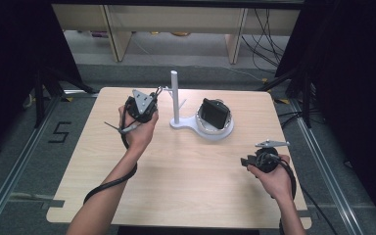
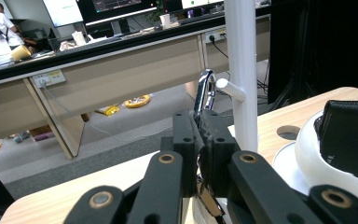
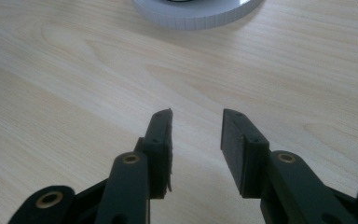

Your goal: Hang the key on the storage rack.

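— Two grippers; what's the left gripper (image 2: 200,140) got?
— Jaws clamped on a metal carabiner (image 2: 205,95), raised just beside the white stand (image 1: 175,98)'s peg.
— The right gripper (image 3: 196,135)?
— Jaws apart, holding nothing, over the table (image 1: 186,171).

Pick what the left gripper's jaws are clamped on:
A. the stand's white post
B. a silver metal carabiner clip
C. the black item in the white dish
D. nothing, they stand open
B: in the left gripper view, the left gripper pinches the silver carabiner clip, held up beside the white stand's peg.
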Available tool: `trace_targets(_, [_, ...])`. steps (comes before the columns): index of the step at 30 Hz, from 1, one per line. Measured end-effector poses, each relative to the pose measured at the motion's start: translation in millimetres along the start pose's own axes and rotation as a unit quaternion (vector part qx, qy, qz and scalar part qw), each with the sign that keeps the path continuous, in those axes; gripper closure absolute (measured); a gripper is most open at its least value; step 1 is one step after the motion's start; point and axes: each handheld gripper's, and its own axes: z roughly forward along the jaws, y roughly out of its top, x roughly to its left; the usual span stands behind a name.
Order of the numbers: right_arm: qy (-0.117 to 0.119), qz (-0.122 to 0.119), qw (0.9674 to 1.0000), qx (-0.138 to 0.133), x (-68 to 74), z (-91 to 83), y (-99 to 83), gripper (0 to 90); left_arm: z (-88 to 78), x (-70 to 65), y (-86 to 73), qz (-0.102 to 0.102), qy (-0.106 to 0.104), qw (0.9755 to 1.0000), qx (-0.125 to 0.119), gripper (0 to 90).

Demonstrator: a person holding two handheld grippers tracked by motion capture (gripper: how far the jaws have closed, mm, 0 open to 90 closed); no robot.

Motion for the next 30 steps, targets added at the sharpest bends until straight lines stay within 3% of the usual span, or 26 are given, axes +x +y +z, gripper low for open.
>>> trace_targets(2, [-0.007, 0.002, 1.0, 0.005, 1.3, -0.9, 0.3, 64.5, 0.1, -1.9, 0.3, 0.005, 0.003, 1.0, -0.001, 85.3])
trace_targets(5, [-0.011, -0.013, 0.9999, 0.002, -0.2, -0.7, -0.3, 64.5, -0.2, -5.0, 1.0, 0.016, 0.006, 0.9998, -0.004, 85.3])
trace_targets(6, [-0.008, -0.002, 1.0, 0.004, 1.2, -1.1, 0.1, 64.5, -0.6, -6.1, 1.3, 0.02, 0.006, 0.9998, -0.006, 85.2])
trace_targets(7, [-0.009, -0.01, 0.9999, 0.002, 0.0, -0.4, -0.3, 64.5, -1.2, -6.8, 1.8, 0.026, 0.007, 0.9996, -0.007, 85.2])
trace_targets(11, [-0.008, 0.0, 1.0, 0.003, 1.4, -1.2, 0.4, 64.6, -2.5, -11.1, 3.2, 0.034, 0.006, 0.9994, -0.012, 85.0])
trace_targets(18, [0.0, -0.004, 1.0, 0.0, -0.4, -1.0, 0.0, 64.6, -2.2, -17.3, 4.9, 0.039, -0.006, 0.9991, -0.017, 85.0])
trace_targets(21, [-0.005, -0.001, 1.0, 0.001, 0.6, -1.8, 0.1, 64.6, -2.7, -19.5, 5.7, 0.056, -0.004, 0.9983, -0.019, 85.1])
trace_targets(23, [0.003, 0.004, 1.0, 0.001, 0.8, -0.4, 0.1, 64.6, -2.2, -20.7, 5.3, 0.054, -0.01, 0.9984, -0.017, 85.0])
trace_targets(25, [-0.01, -0.01, 0.9999, 0.001, 0.1, -0.8, -0.2, 64.6, -0.8, -21.2, 4.1, 0.049, -0.012, 0.9986, -0.016, 85.0])
trace_targets(29, [-0.007, 0.003, 1.0, 0.004, 1.8, -1.9, 0.0, 64.4, -0.1, -20.8, 2.1, 0.046, -0.019, 0.9987, -0.014, 84.6])
trace_targets(30, [-0.009, -0.004, 0.9999, -0.003, 0.7, -1.5, -0.1, 64.4, -0.1, -20.2, 1.6, 0.041, -0.024, 0.9988, -0.012, 84.3])
